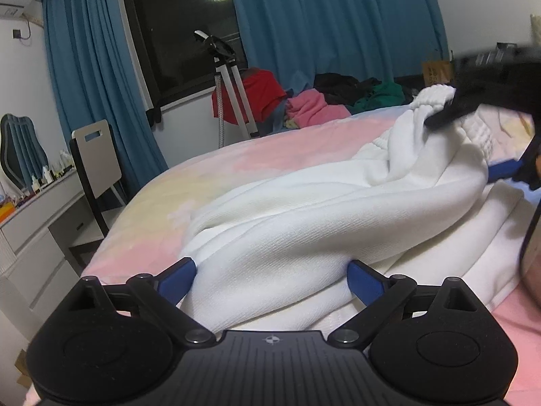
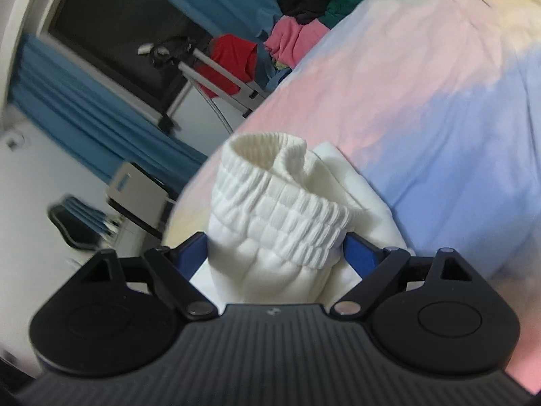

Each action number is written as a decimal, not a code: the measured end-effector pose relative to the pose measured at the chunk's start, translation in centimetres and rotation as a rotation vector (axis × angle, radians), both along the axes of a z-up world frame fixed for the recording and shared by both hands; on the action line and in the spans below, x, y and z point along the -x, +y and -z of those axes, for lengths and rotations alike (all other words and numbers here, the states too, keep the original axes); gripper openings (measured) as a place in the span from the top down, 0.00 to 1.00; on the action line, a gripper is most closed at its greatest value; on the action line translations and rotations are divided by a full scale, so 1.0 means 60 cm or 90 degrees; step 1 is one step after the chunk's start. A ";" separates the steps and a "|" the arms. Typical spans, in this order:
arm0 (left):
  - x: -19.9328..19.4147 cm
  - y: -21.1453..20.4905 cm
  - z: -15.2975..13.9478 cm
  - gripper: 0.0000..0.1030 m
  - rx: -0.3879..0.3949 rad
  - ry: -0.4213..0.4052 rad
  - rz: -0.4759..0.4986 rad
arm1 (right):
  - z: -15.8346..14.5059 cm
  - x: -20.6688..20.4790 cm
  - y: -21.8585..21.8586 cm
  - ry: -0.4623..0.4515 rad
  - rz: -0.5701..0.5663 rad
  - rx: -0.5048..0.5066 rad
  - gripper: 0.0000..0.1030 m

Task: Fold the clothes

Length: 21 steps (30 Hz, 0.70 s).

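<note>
**White garment bunched on the bed, both claws spread around it**

Nearest the left wrist camera, the left gripper (image 1: 272, 279) stood with its blue fingers (image 1: 177, 279) spread wide. A thick fold of the white garment (image 1: 304, 223) ran between them and filled the gap from side to side; whether the pads pressed on the cloth could not be told. In the right wrist view, the right gripper (image 2: 275, 253) had its jaws spread as wide as they go. The garment's ribbed elastic cuff (image 2: 280, 203) stood up between the blue fingers (image 2: 358, 252), with the open mouth of the cuff above them. The cloth lay against both pads, though they did not visibly squeeze it.

Beyond the left claw, the garment lay in a rumpled ridge across the bed (image 1: 236, 159), whose sheet was patched in pink, yellow and pale blue. The ridge rose toward the right of that view, where the right gripper appeared as a dark blur at the cuff.

Farther off, at the far edge of the bed, lay a pile of clothes (image 1: 318, 101) in pink, red, green and black. A white tripod stand (image 1: 233, 94) stood beside it. To the left were a chair (image 1: 96, 165) and a dressing table (image 1: 40, 209) crowded with small bottles. Behind them hung teal curtains (image 1: 321, 23) on either side of a dark window (image 1: 189, 30).
</note>
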State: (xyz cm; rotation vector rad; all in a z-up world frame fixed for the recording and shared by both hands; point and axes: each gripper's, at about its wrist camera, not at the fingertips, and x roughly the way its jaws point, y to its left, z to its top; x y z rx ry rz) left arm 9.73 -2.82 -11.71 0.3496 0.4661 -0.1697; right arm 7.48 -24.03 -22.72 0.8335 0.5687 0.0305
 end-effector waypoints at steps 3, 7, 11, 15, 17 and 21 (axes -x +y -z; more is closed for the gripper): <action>0.021 -0.003 -0.001 0.06 0.008 0.002 -0.002 | 0.004 -0.008 0.020 0.007 0.002 0.066 0.14; 0.034 0.000 -0.004 0.07 0.029 0.001 -0.002 | 0.002 0.000 0.021 -0.006 0.024 0.078 0.42; 0.052 0.014 -0.018 0.07 0.109 0.011 0.004 | -0.018 0.029 0.000 -0.056 0.053 0.036 0.59; 0.062 0.040 -0.037 0.07 0.199 0.024 -0.029 | -0.033 0.084 -0.019 -0.097 0.103 0.045 0.60; 0.056 0.041 -0.032 0.07 0.187 0.035 -0.046 | -0.015 0.088 -0.036 -0.058 0.115 0.039 0.60; 0.045 0.047 -0.025 0.07 0.176 0.053 -0.071 | 0.019 0.077 -0.050 0.006 0.113 0.012 0.52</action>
